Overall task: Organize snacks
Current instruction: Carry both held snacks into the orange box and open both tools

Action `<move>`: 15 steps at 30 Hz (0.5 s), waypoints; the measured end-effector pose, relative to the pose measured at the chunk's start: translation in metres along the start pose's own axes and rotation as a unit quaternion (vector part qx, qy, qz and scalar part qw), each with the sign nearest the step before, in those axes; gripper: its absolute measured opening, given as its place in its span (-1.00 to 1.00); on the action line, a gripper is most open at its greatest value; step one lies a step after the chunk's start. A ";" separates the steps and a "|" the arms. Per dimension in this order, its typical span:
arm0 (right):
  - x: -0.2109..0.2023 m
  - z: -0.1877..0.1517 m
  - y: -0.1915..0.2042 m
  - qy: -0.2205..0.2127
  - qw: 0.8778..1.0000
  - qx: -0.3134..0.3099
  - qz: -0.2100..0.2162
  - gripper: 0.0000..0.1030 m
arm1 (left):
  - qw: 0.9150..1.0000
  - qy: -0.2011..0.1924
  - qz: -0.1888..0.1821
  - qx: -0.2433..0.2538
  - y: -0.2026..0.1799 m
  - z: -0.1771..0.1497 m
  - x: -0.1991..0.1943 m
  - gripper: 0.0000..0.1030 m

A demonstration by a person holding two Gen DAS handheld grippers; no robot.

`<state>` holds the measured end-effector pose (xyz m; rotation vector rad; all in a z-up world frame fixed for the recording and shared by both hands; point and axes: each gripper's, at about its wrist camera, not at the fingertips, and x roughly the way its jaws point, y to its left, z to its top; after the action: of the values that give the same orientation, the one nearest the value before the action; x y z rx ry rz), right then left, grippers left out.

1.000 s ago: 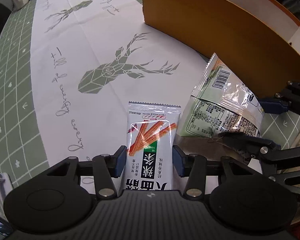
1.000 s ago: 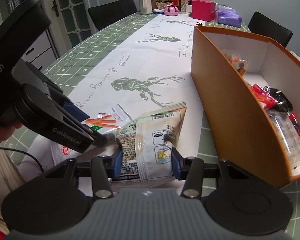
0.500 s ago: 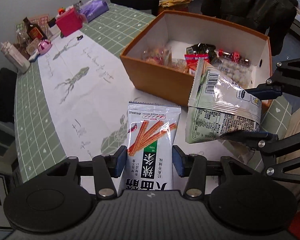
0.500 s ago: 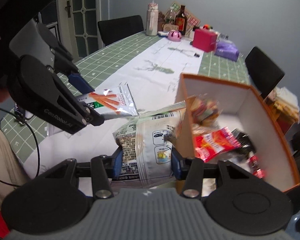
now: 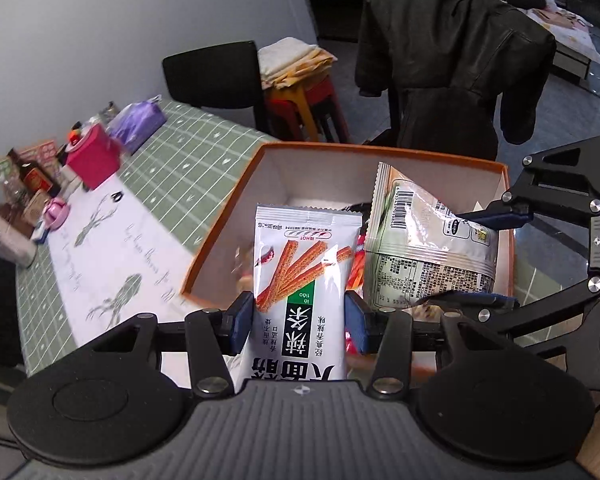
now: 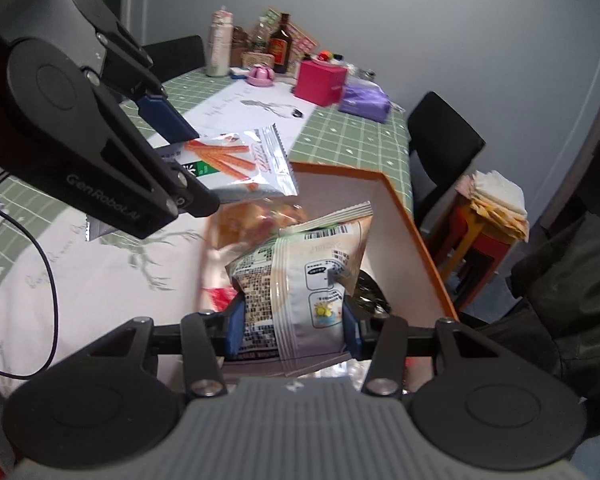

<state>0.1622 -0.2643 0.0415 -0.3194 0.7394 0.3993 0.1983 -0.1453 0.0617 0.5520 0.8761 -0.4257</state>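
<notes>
- holding the white spicy-stick packet [image 5: 300,280] in my left gripper [image 5: 298,322], blue pads pressed on both its sides, upright above the near edge of the orange box [image 5: 220,236].
- my right gripper [image 6: 290,330] is clamped on the pale green snack bag [image 6: 300,280] (barcode side up), hanging over the box's open top, just right of the packet.
- other snacks lie inside the box; the green checked table [image 5: 204,152] stretches away to the left.

"GenRobot.AI" is printed on the left claw [image 6: 188,168]; "辣条" on the white snack packet [image 5: 300,280].
</notes>
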 end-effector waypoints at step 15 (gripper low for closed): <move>0.066 -0.007 -0.044 0.064 0.998 0.001 0.008 -0.09 | 0.999 0.023 -0.011 0.044 -0.015 0.046 0.104 0.06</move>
<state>0.2223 -0.2902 -0.0041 -0.3391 0.8679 0.3956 0.2763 -0.1981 -0.0028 0.6355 0.9108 -0.4760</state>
